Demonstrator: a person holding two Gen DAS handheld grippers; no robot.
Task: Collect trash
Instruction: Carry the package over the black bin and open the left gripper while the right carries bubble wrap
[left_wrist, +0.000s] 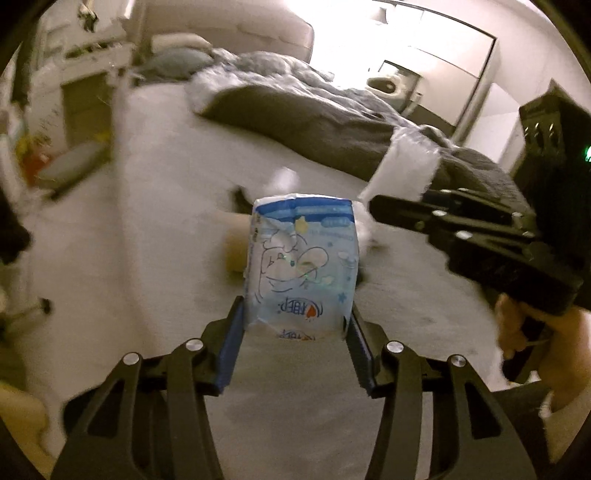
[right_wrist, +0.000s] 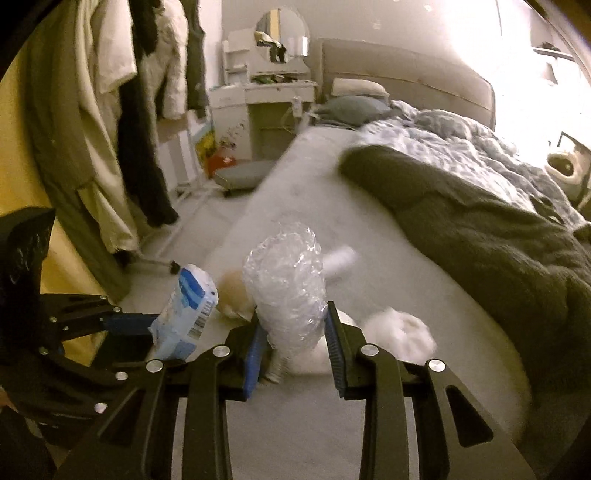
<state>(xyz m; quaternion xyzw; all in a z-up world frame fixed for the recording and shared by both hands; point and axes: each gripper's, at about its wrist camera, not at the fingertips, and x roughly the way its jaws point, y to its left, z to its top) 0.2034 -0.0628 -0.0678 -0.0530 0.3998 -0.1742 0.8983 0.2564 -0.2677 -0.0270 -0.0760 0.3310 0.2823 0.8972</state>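
My left gripper (left_wrist: 297, 323) is shut on a blue and white tissue pack wrapper (left_wrist: 301, 258) and holds it above the bed; the wrapper also shows in the right wrist view (right_wrist: 184, 314). My right gripper (right_wrist: 295, 334) is shut on a crumpled piece of clear bubble wrap (right_wrist: 286, 280); in the left wrist view it appears as a white sheet (left_wrist: 402, 168) at the right gripper's tip (left_wrist: 384, 206). On the bed sheet lie a cardboard roll (right_wrist: 232, 295), a white tube (right_wrist: 340, 258) and a white crumpled tissue (right_wrist: 399, 332).
A grey duvet (right_wrist: 480, 229) covers the bed's right half. Pillows (right_wrist: 351, 107) lie at the headboard. A white dressing table (right_wrist: 269, 85) with a round mirror stands behind. Clothes (right_wrist: 110, 129) hang at the left. A grey cushion (right_wrist: 240, 175) lies on the floor.
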